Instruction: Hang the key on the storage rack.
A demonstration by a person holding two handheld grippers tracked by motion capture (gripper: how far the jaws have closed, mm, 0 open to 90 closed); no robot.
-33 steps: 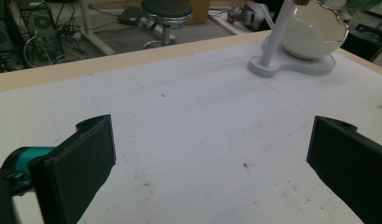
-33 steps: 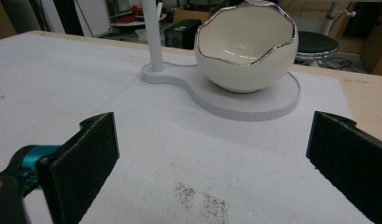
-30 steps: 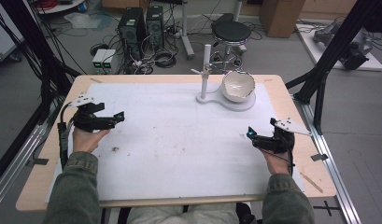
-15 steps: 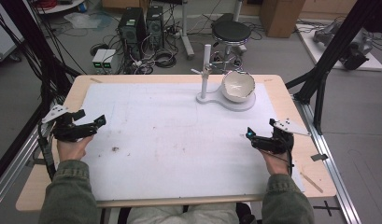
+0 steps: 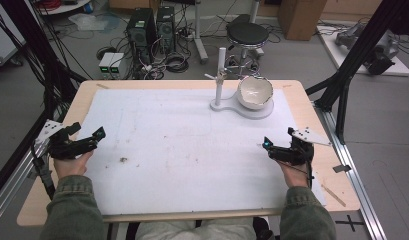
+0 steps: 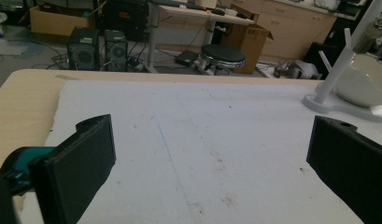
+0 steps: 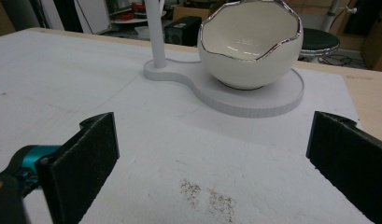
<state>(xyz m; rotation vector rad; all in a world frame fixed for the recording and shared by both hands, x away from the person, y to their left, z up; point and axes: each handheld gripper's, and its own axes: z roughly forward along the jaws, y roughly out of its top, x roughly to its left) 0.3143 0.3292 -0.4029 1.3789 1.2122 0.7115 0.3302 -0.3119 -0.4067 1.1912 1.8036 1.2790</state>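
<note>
A white egg-shaped bowl with a silver rim [image 5: 256, 92] [image 7: 249, 51] [image 6: 366, 84] sits on a white base plate [image 5: 242, 108] [image 7: 272, 100] beside an upright white post [image 5: 220, 75] [image 7: 153, 32] [image 6: 343, 60] at the table's far right. My left gripper [image 5: 87, 132] [image 6: 212, 172] hovers over the left edge of the white mat, jaws wide apart and holding nothing. My right gripper [image 5: 278, 139] [image 7: 212, 168] rests low at the right side, open and empty, facing the bowl from a short way off.
A white mat [image 5: 192, 150] covers most of the wooden table [image 5: 317, 115]. Small dark specks [image 5: 123, 160] [image 7: 207, 198] lie on the mat. A stool [image 5: 247, 35], computer towers [image 5: 152, 25] and cables stand on the floor beyond the far edge.
My left gripper has drifted left and a little nearer, out toward the mat's left edge. The right gripper and the bowl have stayed put.
</note>
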